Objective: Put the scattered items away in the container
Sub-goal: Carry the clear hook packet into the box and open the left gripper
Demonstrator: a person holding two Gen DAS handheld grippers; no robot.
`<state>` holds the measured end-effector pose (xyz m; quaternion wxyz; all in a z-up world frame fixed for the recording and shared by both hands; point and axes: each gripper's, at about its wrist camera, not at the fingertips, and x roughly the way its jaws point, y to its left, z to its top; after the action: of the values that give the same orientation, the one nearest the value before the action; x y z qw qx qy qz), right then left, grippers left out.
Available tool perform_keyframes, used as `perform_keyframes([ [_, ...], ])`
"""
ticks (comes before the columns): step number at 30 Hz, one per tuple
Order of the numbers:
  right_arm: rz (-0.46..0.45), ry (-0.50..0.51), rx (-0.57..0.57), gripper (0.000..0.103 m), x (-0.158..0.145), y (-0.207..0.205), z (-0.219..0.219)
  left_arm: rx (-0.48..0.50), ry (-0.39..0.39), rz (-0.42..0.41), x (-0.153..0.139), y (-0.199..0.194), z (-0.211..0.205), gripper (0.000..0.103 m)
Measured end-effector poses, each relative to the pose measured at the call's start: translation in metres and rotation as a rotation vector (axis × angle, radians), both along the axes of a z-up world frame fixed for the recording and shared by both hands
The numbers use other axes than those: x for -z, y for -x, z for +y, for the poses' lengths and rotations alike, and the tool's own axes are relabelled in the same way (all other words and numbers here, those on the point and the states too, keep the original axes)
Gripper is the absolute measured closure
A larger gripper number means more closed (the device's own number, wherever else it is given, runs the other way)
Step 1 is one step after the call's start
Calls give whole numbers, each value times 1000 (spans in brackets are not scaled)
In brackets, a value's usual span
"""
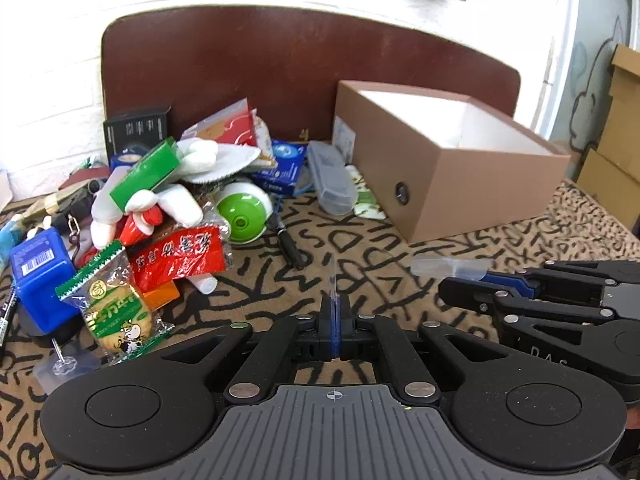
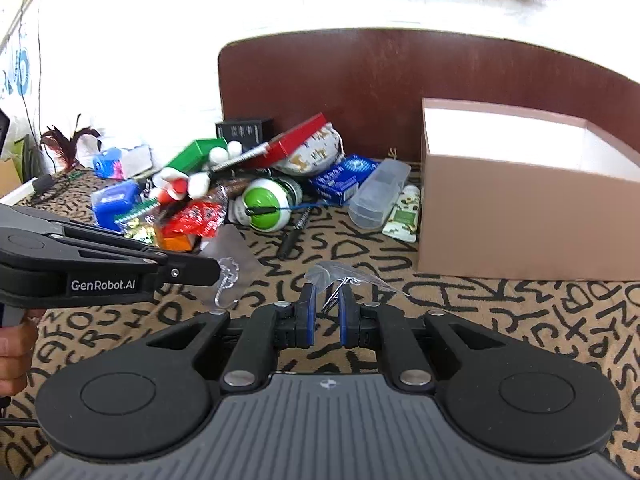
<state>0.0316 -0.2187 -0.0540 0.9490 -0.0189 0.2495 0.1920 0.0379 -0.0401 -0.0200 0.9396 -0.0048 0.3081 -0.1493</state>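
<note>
Both grippers carry clear adhesive wall hooks, so the step in hand reads as the carry toward the container, with the drop not yet made.

The left gripper (image 1: 333,300) is fully closed on the thin edge of a clear square plastic hook pad with a small metal hook (image 2: 229,271); in the right wrist view the pad hangs off its tip over the middle of the letter-patterned brown and black cloth (image 1: 360,248). The right gripper (image 2: 325,300) is closed as far as it goes on a second clear plastic hook pad with a wire hook (image 2: 340,276), the wire between the blue pads and the film sticking out ahead.

The open brown cardboard box with white inside (image 1: 452,148) stands at the cloth's far right, against the dark red-brown wooden board (image 1: 280,64), and looks empty from here. Next, I judge, each hook must be lifted over the near wall and released — the film is light and slick, so it may cling to a pad.

The pile at the far left remains: a green and white round plastic gadget (image 1: 242,210), a frosted oblong plastic case (image 1: 332,180), crinkly snack packets, a blue plastic box.
</note>
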Motion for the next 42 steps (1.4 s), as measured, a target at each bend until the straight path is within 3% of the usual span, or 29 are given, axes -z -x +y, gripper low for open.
perform_keyframes([
  [12,-119,-27,19,90,-36,19,-20,77,3,-149,-53,17,-26,103],
  [25,-267,-9,128,90,-78,-21,-71,197,45,-260,-109,-38,-91,103],
  [35,-238,28,224,90,-75,-100,-105,227,52,-197,-104,-124,-133,103],
  [42,-165,87,246,90,-54,-154,-110,221,-11,-137,-79,-174,-151,103],
])
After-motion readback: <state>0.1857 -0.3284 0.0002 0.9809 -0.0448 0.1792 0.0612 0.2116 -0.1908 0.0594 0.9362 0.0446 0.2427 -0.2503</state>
